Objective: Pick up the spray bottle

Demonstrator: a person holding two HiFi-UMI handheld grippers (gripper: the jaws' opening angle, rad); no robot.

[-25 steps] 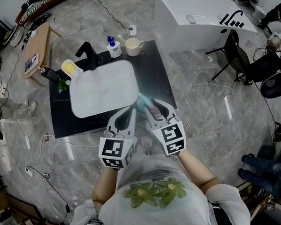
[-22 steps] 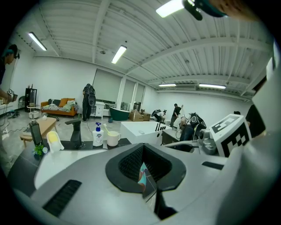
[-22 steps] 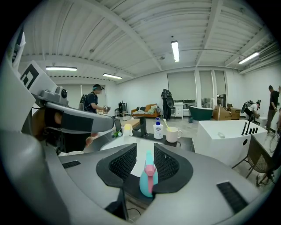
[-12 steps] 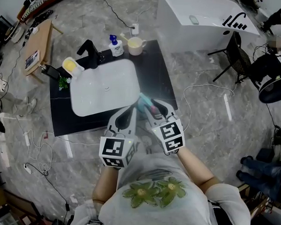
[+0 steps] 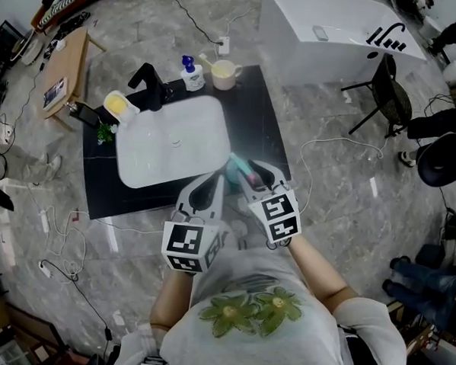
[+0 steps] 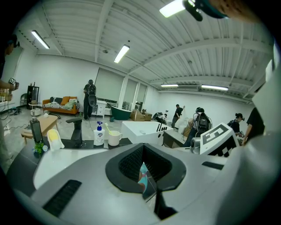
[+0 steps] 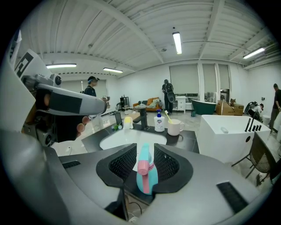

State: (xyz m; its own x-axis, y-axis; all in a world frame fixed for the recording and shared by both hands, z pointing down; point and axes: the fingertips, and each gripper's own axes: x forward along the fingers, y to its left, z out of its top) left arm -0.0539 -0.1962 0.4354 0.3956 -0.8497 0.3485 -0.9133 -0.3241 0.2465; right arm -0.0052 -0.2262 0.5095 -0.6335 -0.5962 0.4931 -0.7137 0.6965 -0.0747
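The spray bottle [image 5: 237,166] is teal with a pink trigger. It hangs over the near right corner of the black counter [image 5: 258,111], tilted, and my right gripper [image 5: 247,176] is shut on it. In the right gripper view the bottle [image 7: 145,173] stands between the ribbed black pads [image 7: 122,163], with its nozzle pointing away. My left gripper [image 5: 208,187] sits just left of it above the counter's near edge, its jaws together and nothing in them. In the left gripper view only a sliver of the bottle [image 6: 142,176] shows through the narrow slit of the left gripper [image 6: 143,169].
A white basin [image 5: 173,141] is set in the counter. Behind it are a black faucet [image 5: 145,86], a soap dispenser [image 5: 191,74], a cup with a toothbrush [image 5: 224,73] and a yellow item [image 5: 118,106]. A white bathtub [image 5: 335,31] and a chair [image 5: 389,98] stand at the right. Cables cross the floor.
Both grippers and the bottle keep their places over the counter's near corner. Only the head view has drifted a little.
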